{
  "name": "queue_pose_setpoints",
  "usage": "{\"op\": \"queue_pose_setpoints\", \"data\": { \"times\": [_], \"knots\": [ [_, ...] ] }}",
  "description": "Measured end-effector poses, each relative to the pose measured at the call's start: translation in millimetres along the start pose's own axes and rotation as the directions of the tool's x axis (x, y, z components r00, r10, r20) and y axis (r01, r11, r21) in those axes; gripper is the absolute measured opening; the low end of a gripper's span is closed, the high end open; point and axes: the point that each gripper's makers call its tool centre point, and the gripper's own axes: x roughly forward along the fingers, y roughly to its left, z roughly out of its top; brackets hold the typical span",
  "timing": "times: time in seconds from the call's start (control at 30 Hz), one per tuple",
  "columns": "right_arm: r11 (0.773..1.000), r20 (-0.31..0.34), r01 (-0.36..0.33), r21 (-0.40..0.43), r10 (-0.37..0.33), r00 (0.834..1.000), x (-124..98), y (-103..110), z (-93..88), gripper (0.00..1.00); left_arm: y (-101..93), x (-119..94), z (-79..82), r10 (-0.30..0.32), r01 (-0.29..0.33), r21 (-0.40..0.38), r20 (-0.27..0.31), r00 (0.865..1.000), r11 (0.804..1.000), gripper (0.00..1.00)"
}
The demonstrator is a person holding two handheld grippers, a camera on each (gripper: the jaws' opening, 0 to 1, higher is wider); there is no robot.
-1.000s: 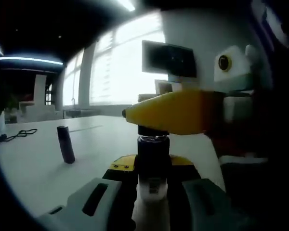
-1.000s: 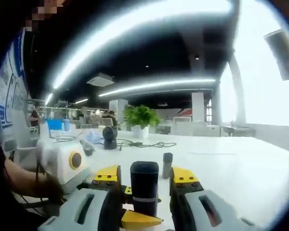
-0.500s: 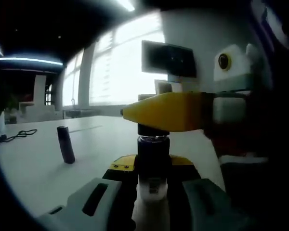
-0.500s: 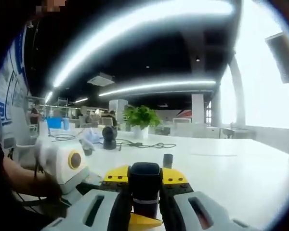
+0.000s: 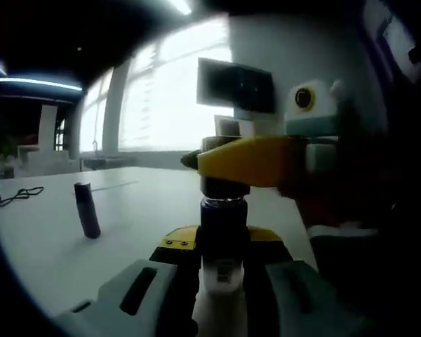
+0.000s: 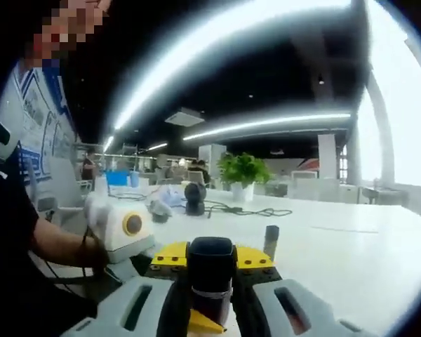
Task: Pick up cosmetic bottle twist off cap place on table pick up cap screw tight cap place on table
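The left tongs (image 5: pixel 223 263) are holding the bottle (image 5: pixel 223 242) upright above the counter (image 5: pixel 49 246), a small dark tube (image 5: pixel 87 209) standing far left. The right tongs (image 6: pixel 210 270) are clamping the cap (image 6: pixel 210 270). For a clean twist, the left should be keeping the bottle steady while the right turns about its axis.

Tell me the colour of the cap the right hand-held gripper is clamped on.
Black. The cap shows best in the right gripper view, pinched in the right hand-held gripper.

A potted plant (image 6: pixel 243 170) and cables (image 6: pixel 249 210) on the table (image 6: pixel 351 253).
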Motion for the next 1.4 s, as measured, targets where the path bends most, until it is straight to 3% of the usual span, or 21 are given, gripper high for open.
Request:
{"op": "queue_pose_setpoints", "data": {
  "times": [0.37,0.63,0.87,1.13,1.4],
  "knots": [
    [0.992,0.011,-0.122,-0.03,0.122,0.992,1.4,14.0,1.7,0.16,-3.7,-4.3,0.8,-0.073,0.072,0.023,0.012,0.997,0.997,0.13],
    [0.967,0.042,-0.253,-0.037,0.255,0.966,0.1,20.4,4.8,0.16,-5.9,-4.6,1.7,-0.086,0.085,0.04,0.019,0.996,0.996,0.13],
    [0.902,0.036,-0.429,-0.039,0.43,0.902,-1.2,27.3,3.0,0.16,-7.2,-4.1,2.0,-0.09,0.089,0.041,0.021,0.996,0.995,0.13],
    [0.864,0.04,-0.502,-0.023,0.503,0.863,-2.4,28.6,4.2,0.16,-6.7,-3.6,1.9,-0.09,0.089,0.038,0.021,0.996,0.995,0.13],
    [0.8,0.013,-0.598,-0.043,0.599,0.8,-5.9,35.3,5.3,0.16,-8.3,-3.7,2.0,-0.098,0.096,0.048,0.024,0.995,0.994,0.13]
  ]
}}
